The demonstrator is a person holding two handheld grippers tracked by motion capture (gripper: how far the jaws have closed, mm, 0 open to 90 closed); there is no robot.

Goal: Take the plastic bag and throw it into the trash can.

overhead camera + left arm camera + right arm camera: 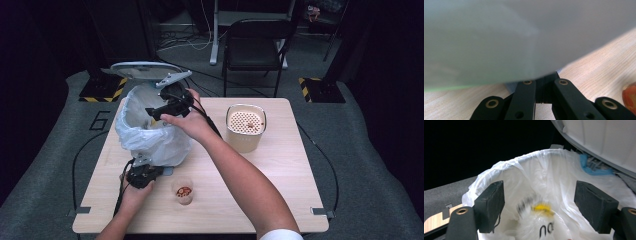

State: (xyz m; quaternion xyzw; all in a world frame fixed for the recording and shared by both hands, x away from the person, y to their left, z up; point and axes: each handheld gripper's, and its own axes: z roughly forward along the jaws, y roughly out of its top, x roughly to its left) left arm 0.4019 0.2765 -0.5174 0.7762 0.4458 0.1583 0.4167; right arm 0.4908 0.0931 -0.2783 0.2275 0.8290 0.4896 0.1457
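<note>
Standing at the table's (280, 165) left side, a bag-lined bin (150, 135) is steadied low down by the clenched left gripper (142, 172), while the right gripper (539, 207) is held released above a white crumpled packet (541, 223) lying inside the bag

A light wooden table (280, 170) stands on grey carpet (370, 165) bearing a printed number 6 (100, 121). Behind it sits a black folding chair (255, 45) beside a white desk leg (215, 35) with loose cables (180, 40). Yellow-and-black striped bases (102, 90) flank the table; the surroundings are dark.
</note>
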